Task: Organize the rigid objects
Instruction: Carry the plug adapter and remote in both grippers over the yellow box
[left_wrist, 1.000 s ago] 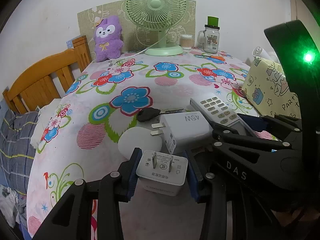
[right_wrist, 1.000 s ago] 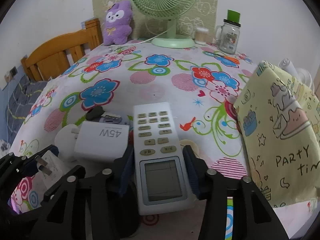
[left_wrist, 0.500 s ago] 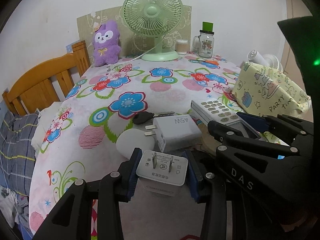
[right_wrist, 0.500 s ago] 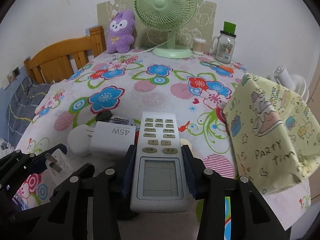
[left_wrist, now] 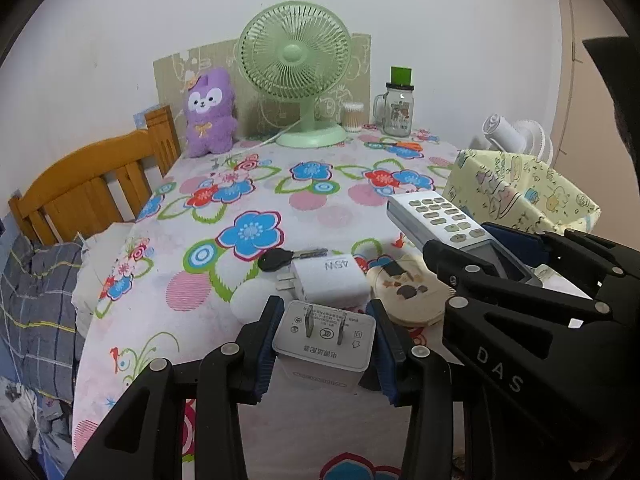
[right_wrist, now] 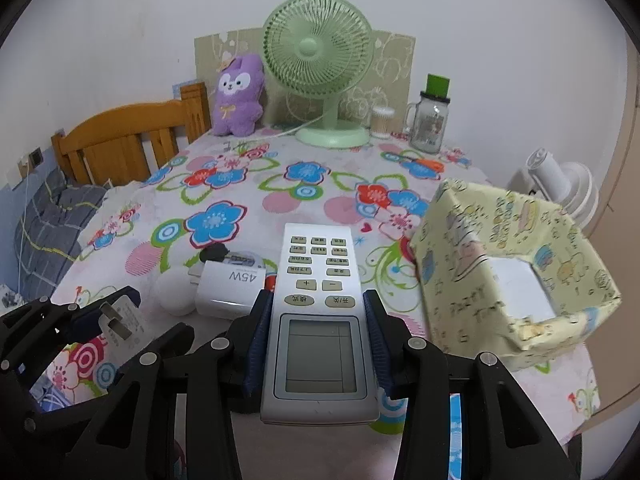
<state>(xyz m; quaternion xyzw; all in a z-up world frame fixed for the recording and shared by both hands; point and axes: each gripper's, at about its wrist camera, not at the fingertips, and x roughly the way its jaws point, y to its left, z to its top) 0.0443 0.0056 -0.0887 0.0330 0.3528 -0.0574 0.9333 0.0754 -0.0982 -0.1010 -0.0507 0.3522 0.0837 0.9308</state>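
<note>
Gripping a plug adapter (left_wrist: 324,344), the left gripper (left_wrist: 326,344) sits beside the right gripper (right_wrist: 314,344) clamping a remote (right_wrist: 318,320); crowding could knock either loose before reaching the yellow box (right_wrist: 520,240).

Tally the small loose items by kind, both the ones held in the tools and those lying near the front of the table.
Plug-in chargers: 2, one in the left tool, one marked 45W on the table
Remote controls: 1, in the right tool
Keys: 1
White round items: 1
Beige round items: 1
Total: 6
</note>
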